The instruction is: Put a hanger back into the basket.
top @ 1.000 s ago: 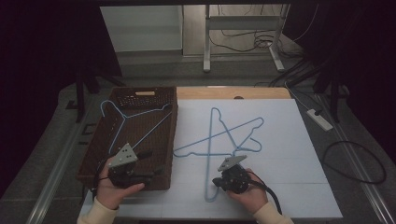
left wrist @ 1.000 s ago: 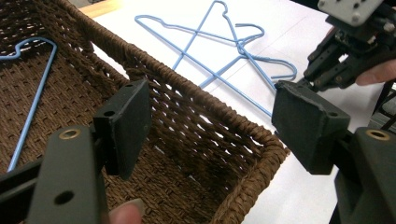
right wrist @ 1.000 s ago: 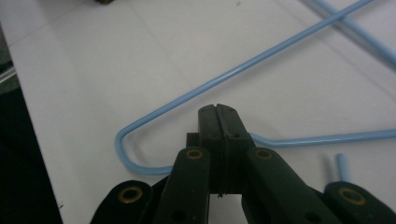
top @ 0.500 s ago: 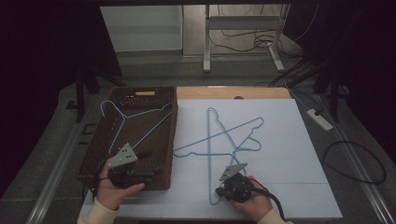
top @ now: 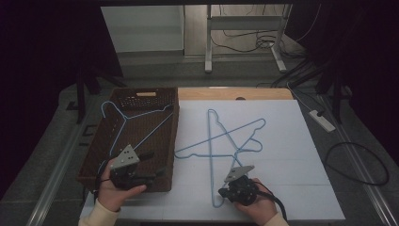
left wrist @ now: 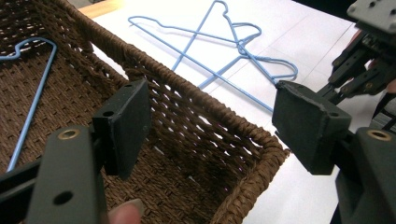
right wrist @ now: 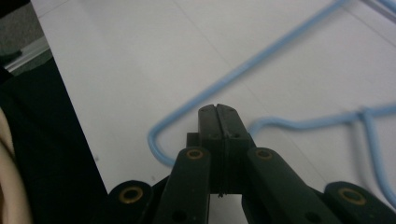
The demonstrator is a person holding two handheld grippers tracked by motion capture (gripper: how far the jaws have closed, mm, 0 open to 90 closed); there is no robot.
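While crossed on the white board: two blue hangers (top: 226, 139); a third hanger (top: 134, 120) in the one basket (top: 91, 155).

A lab or test room, dimly lit. Beyond the white worktop (top: 282, 141) stand a bare metal stand (top: 244, 37) and tangled cables (top: 244, 40). A power strip (top: 322, 120) lies on the floor.

A white-topped desk (top: 291, 155) with a strip of pale bare wood (top: 235, 93) along its far edge stands on a grey floor (top: 61, 155). Behind it rises a white metal stand with two upright legs (top: 207, 42), and loose black cables (top: 244, 40) lie tangled around its feet. A white panel (top: 143, 28) fills the back left. On the right, a white power strip (top: 322, 120) lies on the floor near a looping black cable (top: 357, 162). The room's edges are dark; light falls mainly on the desk.
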